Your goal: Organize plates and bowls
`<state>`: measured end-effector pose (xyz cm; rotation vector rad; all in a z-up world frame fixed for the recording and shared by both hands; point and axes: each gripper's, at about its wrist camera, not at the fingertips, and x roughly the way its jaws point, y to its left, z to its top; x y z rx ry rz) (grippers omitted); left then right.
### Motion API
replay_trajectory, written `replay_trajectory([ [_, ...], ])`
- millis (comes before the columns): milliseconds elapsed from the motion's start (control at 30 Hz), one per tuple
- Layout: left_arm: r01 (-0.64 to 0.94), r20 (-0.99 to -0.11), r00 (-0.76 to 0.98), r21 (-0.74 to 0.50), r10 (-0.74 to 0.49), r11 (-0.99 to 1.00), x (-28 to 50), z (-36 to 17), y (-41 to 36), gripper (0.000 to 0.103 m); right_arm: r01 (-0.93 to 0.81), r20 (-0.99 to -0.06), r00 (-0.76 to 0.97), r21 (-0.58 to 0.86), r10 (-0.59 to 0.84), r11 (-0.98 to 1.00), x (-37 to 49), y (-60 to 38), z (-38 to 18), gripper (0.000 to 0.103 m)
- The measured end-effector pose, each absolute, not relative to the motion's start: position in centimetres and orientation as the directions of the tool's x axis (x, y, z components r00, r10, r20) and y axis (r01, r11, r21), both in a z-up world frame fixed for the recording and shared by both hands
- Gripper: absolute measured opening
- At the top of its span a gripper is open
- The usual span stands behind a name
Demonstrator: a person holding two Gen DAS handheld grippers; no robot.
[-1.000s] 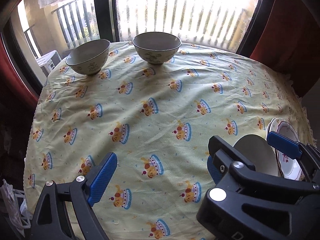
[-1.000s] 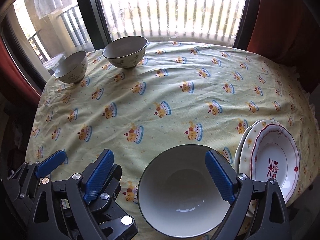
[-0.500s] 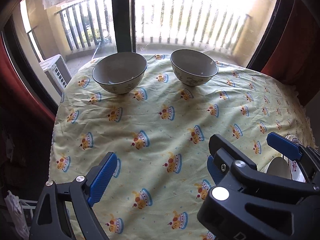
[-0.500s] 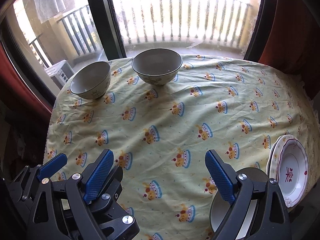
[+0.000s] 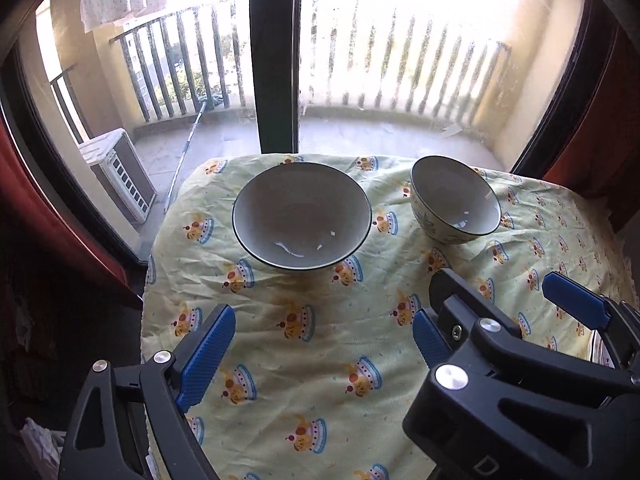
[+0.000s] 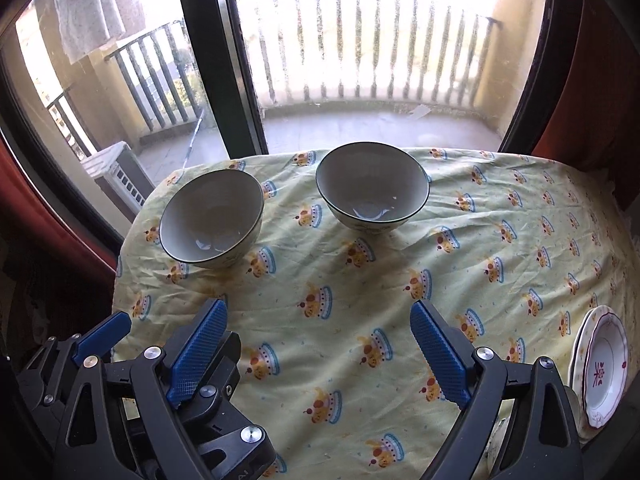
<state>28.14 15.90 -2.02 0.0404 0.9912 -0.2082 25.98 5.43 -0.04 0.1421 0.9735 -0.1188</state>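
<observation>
- Because the round bench under its crown-print tablecloth carries everything, its layout matters first: two bowls stand near its far edge by the balcony window, and a stack of plates lies at about 4 o'clock in the right wrist view, close to the near right edge.
- The left bowl stands upright at 12 o'clock ahead of the left hand-held gripper, whose blue pads are spread wide with only cloth between them.
- The right bowl also stands upright, at about 12 o'clock from the right hand-held gripper, which is likewise spread apart and empty. The two bowls stand apart, not touching.
- The step in hand looks like a reach towards these bowls, probably to nest or gather them.
- To do it well, I would bring each pad pair squarely across a rim, one pad inside and one outside the wall, and close gently, since glazed ceramic is likely to slip.
- Lifting straight up should avoid dragging the wrinkled cloth, and nearness to the edge calls for care.
</observation>
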Motion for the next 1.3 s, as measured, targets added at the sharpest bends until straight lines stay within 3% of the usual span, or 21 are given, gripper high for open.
replay_trajectory([
  [400, 0.163, -0.828, 0.558, 0.039, -0.059, 0.986, 36.5, -4.1, 17.7, 0.086, 0.172, -0.819, 0.574, 0.088, -0.027, 0.981, 34.8, 7.8, -1.6, 0.093],
  [633, 0.163, -0.867, 0.495, 0.021, -0.063, 0.986, 39.3, -7.2, 18.0, 0.068, 0.166, -0.847, 0.532, 0.11, 0.005, 0.98, 38.2, 8.5, -4.3, 0.06],
  [900, 0.14, -0.882, 0.467, 0.003, -0.064, 0.99, 40.5, -9.1, 18.3, 0.047, 0.18, -0.872, 0.49, 0.109, 0.007, 0.978, 40.2, 8.6, -6.9, 0.047],
  [1100, 0.134, -0.883, 0.467, 0.016, -0.049, 0.991, 40.8, -9.6, 18.2, 0.035, 0.178, -0.881, 0.474, 0.113, 0.015, 0.978, 40.9, 8.5, -7.9, 0.019],
  [1300, 0.131, -0.886, 0.463, 0.026, -0.038, 0.991, 40.8, -9.5, 18.3, 0.032, 0.173, -0.882, 0.472, 0.105, 0.011, 0.979, 40.8, 8.6, -7.7, 0.016],
])
